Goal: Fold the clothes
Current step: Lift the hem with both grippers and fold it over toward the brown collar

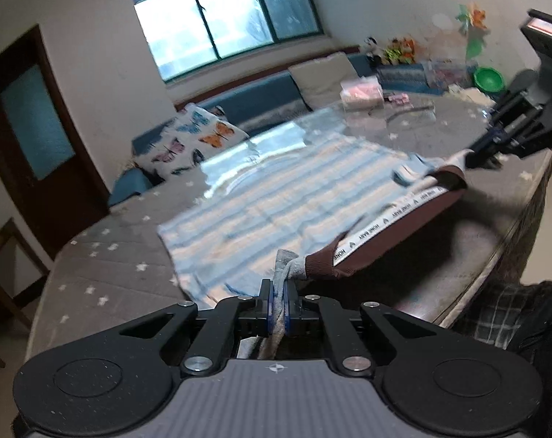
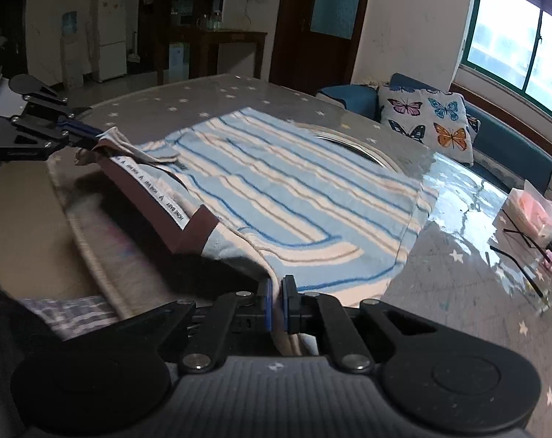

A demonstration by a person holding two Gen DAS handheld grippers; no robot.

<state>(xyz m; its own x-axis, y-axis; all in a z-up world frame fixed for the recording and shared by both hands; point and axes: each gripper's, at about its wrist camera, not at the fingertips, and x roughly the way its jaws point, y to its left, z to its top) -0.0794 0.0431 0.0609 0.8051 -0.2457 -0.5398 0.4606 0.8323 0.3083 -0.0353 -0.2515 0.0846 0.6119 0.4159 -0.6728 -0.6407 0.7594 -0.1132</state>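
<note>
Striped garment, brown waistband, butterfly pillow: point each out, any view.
striped garment [image 2: 294,189], right wrist view, on the flat blue-and-cream middle.
brown waistband [image 1: 403,233], left wrist view, on the brown band under the lettered tape.
butterfly pillow [image 2: 427,116], right wrist view, on its printed face.

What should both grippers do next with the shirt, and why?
Probably carry the near edge forward over the striped shirt and lay it down. The left gripper and right gripper are each shut on that edge, already raised off the table, while the far half lies flat.
</note>
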